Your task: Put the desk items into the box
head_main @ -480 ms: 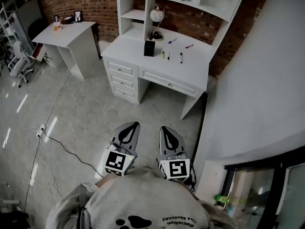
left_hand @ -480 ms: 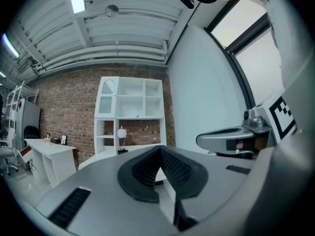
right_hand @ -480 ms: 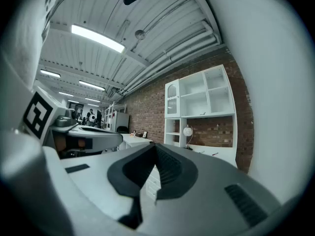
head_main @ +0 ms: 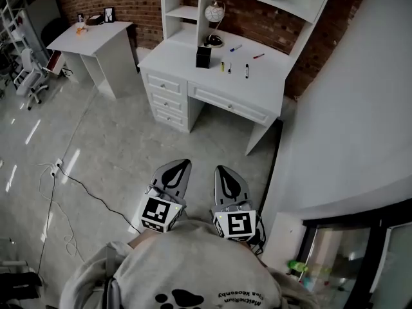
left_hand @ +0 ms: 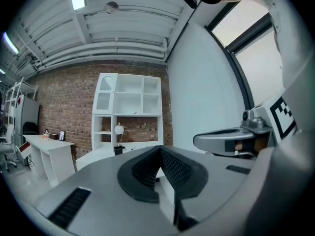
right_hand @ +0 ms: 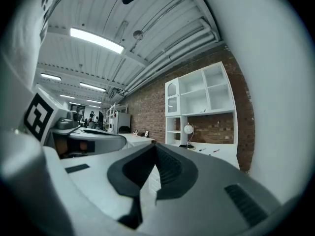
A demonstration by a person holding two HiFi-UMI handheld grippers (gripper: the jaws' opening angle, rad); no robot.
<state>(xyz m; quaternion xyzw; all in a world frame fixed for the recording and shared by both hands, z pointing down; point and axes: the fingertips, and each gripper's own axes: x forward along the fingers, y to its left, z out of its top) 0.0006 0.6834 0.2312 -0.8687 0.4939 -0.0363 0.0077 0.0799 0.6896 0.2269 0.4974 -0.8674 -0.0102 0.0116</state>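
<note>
the left gripper (head_main: 183,165) and the right gripper (head_main: 222,170) are held side by side, just apart, close in front of the person's chest and pointed level. the jaws of each are seen pressed together at the tip, with nothing caught between them (in both gripper views the dark ribbed pads meet in a closed wedge). a white desk (head_main: 174,60) is set well ahead of both grippers, across a stretch of grey floor (head_main: 116,140). on its top a black box (head_main: 203,56) is placed, roughly straight ahead of the gap between the two grippers. a few short pens (head_main: 229,67) are laid just beside the box, toward the right gripper's side, none of them touching it. a red pen (head_main: 258,56) and a blue pen (head_main: 235,47) are found further back on that same side. a round lamp (head_main: 214,15) is stood just beyond the box. a smaller table (head_main: 90,40) is seen far off to the left gripper's side, and a cable (head_main: 84,192) is trailed over the floor near that gripper.
</note>
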